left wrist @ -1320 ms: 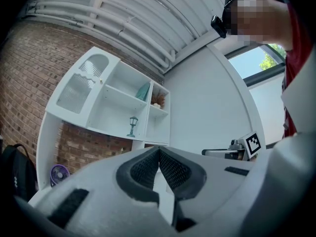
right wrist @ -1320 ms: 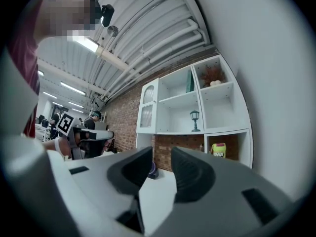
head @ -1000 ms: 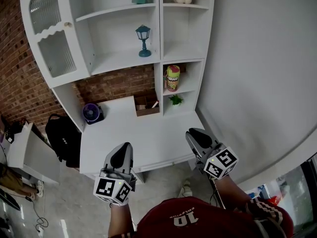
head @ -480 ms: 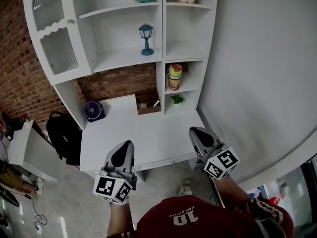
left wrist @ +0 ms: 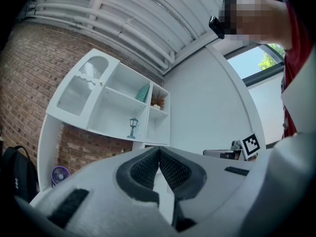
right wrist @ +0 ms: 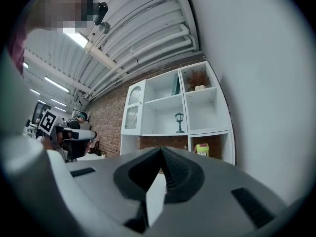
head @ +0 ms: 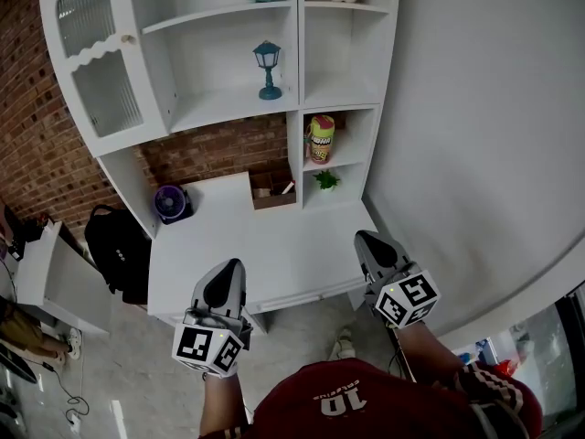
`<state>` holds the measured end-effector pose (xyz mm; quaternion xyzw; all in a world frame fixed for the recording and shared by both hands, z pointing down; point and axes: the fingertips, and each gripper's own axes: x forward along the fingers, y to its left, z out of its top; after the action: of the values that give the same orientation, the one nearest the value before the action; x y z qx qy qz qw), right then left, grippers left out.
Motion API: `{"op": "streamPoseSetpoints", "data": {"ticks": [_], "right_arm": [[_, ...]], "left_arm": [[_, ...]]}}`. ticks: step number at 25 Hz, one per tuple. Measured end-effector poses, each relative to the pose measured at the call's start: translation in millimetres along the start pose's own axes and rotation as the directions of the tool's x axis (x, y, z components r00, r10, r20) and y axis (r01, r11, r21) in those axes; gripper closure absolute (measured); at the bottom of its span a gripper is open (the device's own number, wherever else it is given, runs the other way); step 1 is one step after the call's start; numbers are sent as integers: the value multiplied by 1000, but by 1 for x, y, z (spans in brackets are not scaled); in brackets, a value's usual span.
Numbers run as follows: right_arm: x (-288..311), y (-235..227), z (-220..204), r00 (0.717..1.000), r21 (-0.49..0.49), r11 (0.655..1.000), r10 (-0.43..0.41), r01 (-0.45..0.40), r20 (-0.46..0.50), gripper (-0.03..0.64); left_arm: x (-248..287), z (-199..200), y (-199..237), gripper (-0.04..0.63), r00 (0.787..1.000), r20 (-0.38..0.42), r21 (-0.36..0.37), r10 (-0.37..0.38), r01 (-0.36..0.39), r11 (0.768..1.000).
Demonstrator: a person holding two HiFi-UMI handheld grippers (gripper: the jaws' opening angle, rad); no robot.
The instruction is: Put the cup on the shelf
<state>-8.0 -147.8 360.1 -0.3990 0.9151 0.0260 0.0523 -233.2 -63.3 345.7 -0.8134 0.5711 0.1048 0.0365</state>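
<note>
Head view: yellow cup (head: 320,141) stands in middle right cubby of shelf (head: 228,108), above worktop (head: 274,245). Left hand-held gripper (head: 227,271) and right hand-held gripper (head: 366,241) closed, empty, near worktop's front edge.

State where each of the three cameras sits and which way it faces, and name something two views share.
Head view: on the person's head, looking steeply down at the white desk; shows red shirt, left gripper, right gripper.
Left gripper view: rides that gripper, faces the shelf unit over its shut jaws.
Right gripper view: likewise, over shut jaws.
Shared: the blue lantern shows in all three.
</note>
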Motion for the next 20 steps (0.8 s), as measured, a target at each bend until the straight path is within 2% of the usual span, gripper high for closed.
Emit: {"op": "streamPoseSetpoints", "data": {"ticks": [6, 20], "right_arm": [[-1, -9, -7, 999, -2, 999, -42, 42, -23, 612], [-1, -1, -19, 998, 6, 1000, -13, 13, -59, 612]], "left_arm": [[-1, -4, 7, 591, 999, -15, 18, 29, -28, 999], [0, -9, 3, 591, 999, -32, 24, 20, -19, 1000]]}}
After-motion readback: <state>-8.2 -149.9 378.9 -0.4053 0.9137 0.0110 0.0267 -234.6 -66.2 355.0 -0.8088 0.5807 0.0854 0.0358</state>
